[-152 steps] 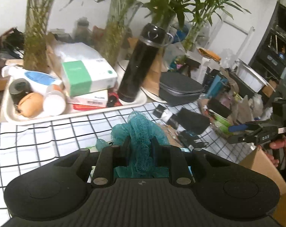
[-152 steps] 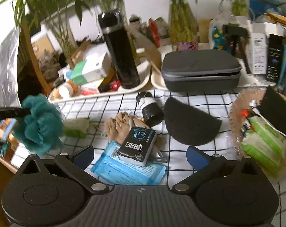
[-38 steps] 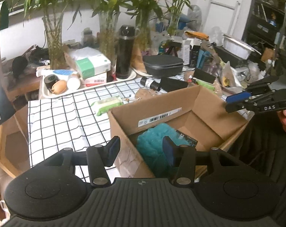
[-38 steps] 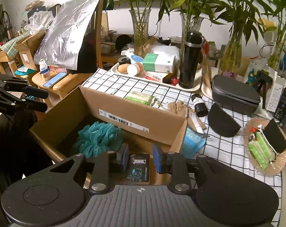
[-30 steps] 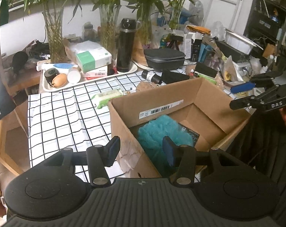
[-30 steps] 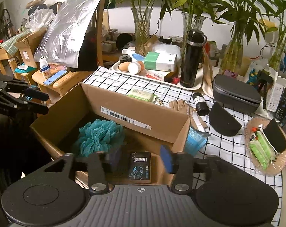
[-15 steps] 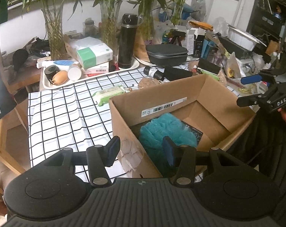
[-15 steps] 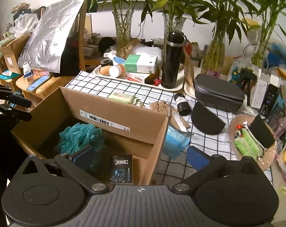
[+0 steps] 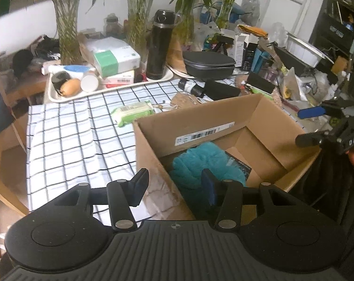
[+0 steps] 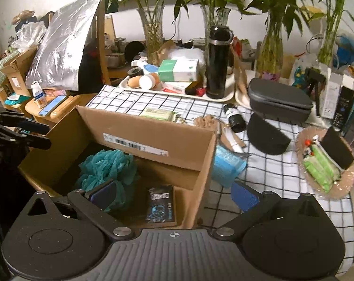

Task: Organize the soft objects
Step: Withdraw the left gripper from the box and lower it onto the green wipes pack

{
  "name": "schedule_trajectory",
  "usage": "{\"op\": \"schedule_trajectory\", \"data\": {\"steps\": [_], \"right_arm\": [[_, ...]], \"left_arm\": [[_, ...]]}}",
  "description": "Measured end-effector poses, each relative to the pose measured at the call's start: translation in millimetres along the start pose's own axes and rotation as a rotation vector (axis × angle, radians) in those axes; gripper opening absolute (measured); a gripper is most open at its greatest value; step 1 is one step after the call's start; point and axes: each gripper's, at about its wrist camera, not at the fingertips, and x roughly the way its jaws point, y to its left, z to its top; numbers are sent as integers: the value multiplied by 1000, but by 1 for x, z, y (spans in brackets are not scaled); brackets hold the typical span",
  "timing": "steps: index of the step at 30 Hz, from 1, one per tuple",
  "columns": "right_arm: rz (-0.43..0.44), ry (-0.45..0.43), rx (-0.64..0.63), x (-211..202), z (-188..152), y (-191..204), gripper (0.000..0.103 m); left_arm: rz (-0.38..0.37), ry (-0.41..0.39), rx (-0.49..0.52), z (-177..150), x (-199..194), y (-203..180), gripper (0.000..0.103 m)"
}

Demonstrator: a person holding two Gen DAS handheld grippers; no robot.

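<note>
the teal bath sponge (image 10: 107, 167) and a small dark packet (image 10: 160, 203) lie inside the cardboard box (image 10: 153, 140), at the near edge of the checked tablecloth (image 9: 66, 140) – a bin for soft things, by the look of it. the right gripper (image 10: 173, 193) has just been opening and now stands spread wide and empty; the left gripper (image 9: 174, 188) is half spread, also empty. only the right view shows the blue pack (image 10: 226, 166) – touching the box's outer wall.
</note>
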Motion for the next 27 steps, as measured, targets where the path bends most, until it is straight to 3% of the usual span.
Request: {"op": "schedule_trajectory", "data": {"steps": [11,19,27], "right_arm": [[61,29,-7,7,-1,10,103],[45,33,-20,9,0,13,103],[-1,-3,30,10,7,-7,103]], "left_arm": [[-5,-1,-7,1,8,0,55],[2,-1,-7,3,11,0,56],[27,-54,-23,10,6,10,56]]}}
